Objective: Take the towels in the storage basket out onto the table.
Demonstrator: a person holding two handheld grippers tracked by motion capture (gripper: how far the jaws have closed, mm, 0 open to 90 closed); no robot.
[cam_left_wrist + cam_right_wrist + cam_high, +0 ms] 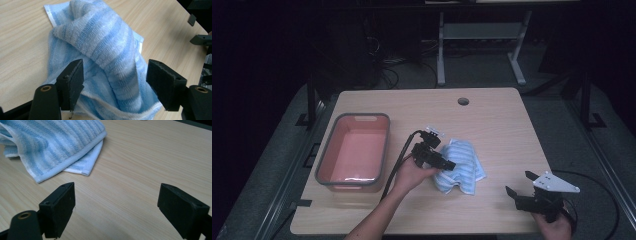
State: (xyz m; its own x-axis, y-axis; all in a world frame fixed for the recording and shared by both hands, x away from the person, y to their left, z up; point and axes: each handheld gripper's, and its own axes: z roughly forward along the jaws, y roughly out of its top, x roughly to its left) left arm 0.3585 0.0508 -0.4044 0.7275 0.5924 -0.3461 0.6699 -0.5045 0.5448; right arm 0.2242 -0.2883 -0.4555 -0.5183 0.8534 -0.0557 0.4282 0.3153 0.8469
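Here the left gripper [113, 85] sat w/ jaws spread wide around a raised fold of the blue striped towel [105, 50], mid-table beside the pink tub [354, 150]. Right gripper [116, 210] gaped over bare wood. Risk: closing might pinch just one layer, so the towel could slip.

Dim, dark-edged high view (floor nearly black); both gripper views evenly lit, sharp.

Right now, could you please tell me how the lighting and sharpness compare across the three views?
High view: dim, the room beyond the table nearly black. Left gripper view: bright, the towel sharp, the fingers slightly soft. Right gripper view: evenly lit, wood grain crisp, no glare.
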